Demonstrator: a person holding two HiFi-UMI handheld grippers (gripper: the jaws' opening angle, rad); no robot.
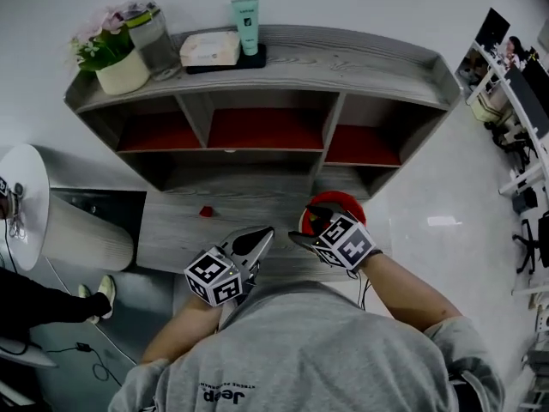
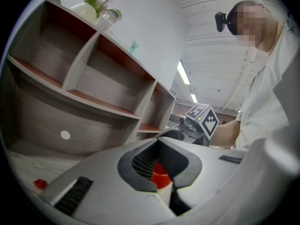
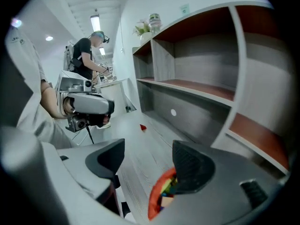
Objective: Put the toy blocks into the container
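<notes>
A single small red block (image 1: 205, 212) lies on the grey desk (image 1: 171, 230), left of both grippers; it also shows as the red block (image 2: 40, 183) and the red block (image 3: 143, 127). The red container (image 1: 343, 201) stands at the desk's right end, half hidden by my right gripper (image 1: 307, 228). In the right gripper view, the container (image 3: 159, 198) holds several coloured blocks under the open right gripper (image 3: 147, 153). My left gripper (image 1: 267, 233) is shut, and a bit of red container (image 2: 160, 175) shows through the hollow between its pads, below the left gripper's (image 2: 157, 142) tips.
A shelf unit (image 1: 266, 127) with red-backed compartments rises behind the desk. On top of it are a flower pot (image 1: 116, 58), a jar, a box and a tube (image 1: 246, 24). A round white stand (image 1: 51, 221) is at the left. Another person works in the background (image 3: 89, 55).
</notes>
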